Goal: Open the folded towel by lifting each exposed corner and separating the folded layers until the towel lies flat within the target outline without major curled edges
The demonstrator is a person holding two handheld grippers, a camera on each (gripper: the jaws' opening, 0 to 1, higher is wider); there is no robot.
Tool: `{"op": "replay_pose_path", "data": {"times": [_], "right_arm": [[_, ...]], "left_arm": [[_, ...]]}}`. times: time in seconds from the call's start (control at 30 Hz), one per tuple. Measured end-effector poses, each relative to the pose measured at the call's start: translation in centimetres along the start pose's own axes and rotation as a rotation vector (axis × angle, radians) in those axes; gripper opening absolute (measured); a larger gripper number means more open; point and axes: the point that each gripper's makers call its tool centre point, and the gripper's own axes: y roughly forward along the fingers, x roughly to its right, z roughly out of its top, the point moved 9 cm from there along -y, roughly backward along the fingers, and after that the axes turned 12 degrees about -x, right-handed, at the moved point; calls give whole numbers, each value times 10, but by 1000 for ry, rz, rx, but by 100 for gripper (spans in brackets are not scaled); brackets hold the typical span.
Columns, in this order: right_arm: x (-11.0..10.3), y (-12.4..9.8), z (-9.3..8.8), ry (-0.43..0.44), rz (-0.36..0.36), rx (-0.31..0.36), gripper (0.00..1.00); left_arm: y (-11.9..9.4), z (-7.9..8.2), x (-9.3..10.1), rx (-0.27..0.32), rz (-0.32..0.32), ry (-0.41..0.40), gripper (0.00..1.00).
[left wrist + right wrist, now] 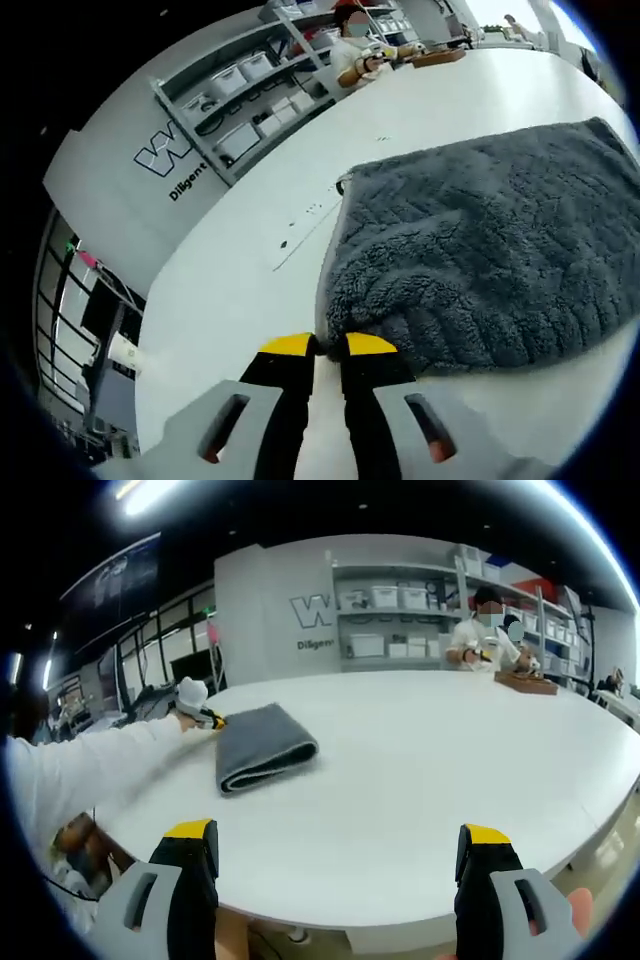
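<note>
A grey fluffy towel lies folded on the white table, its thick folded edge facing my right gripper view. My left gripper sits at the towel's near corner, jaws almost together with the towel's edge between the yellow tips. From the right gripper view the left gripper shows at the towel's far left corner, held by a white-sleeved arm. My right gripper hangs open over the table's near edge, well short of the towel, with nothing between its jaws. A thin outline mark runs along the towel's left side.
A person works at the table's far end beside a wooden board. Shelves with white bins line the back wall. Wide bare tabletop lies to the right of the towel.
</note>
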Motion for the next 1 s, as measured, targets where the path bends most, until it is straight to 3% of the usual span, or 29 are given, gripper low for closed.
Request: {"op": "replay_pose_path", "data": {"times": [0.27,0.6,0.83,1.0], "right_arm": [[1,1,-3,-32,-17,-38,99],[4,-3,-4,-29,-6,-35,99],[2,3,3,-52,31,-56,99],[-4,5,6,-101,54,-88,99]], "left_arm": [[19,23,-3,-6,25,-23,10],[39,54,-4,-22,38,-36,10],[53,78,-5,-31,61,-38,10],[51,79,-10,-35,61,-75,12]]}}
